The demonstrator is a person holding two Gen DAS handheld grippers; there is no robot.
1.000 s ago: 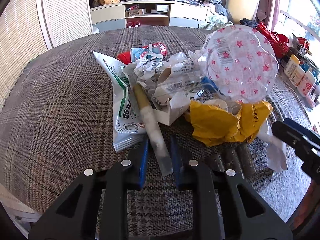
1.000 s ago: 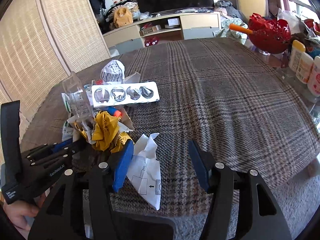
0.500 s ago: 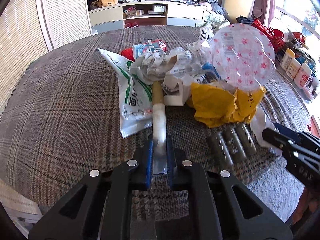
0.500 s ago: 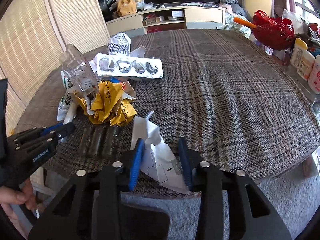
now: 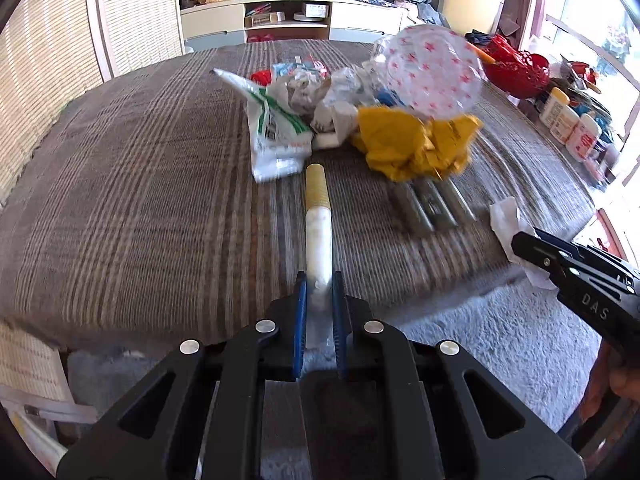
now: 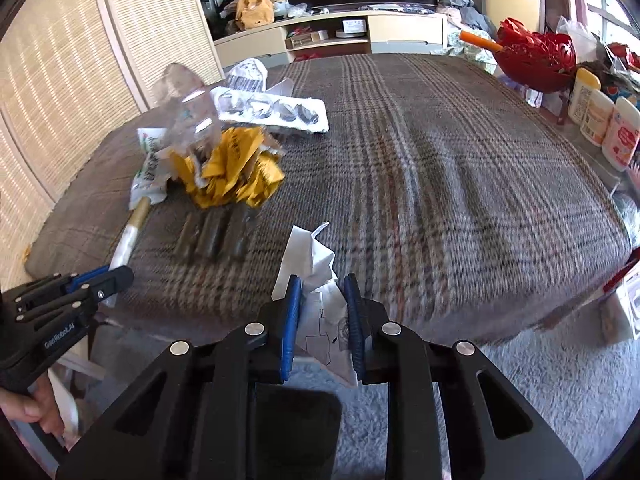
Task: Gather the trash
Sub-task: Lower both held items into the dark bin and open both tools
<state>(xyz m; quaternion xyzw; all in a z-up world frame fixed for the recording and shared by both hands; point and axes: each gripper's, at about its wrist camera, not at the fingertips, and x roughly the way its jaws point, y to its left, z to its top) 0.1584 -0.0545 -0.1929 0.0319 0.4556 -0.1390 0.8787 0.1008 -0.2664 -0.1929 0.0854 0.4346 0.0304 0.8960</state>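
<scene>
My left gripper (image 5: 319,280) is shut on a long white tube with a gold end (image 5: 318,216), held off the front edge of the plaid-covered table (image 5: 140,200). My right gripper (image 6: 320,284) is shut on a crumpled white paper (image 6: 310,256), also at the front edge. The trash heap stays on the table: a yellow wrapper (image 5: 412,144), a white-green bag (image 5: 272,136), a clear star-print lid (image 5: 436,68) and a dark blister strip (image 5: 428,204). The right gripper also shows in the left wrist view (image 5: 520,240).
A foil blister tray (image 6: 272,110) lies behind the heap. A red basket (image 6: 536,60) and white bottles (image 6: 600,116) stand on a side surface at the right. A light carpet (image 6: 540,380) lies below the table edge. A TV shelf stands behind.
Both grippers pulled back toward the table's front edge. The left drew the tube out of the heap; the right closed on the white paper and lifted it.
</scene>
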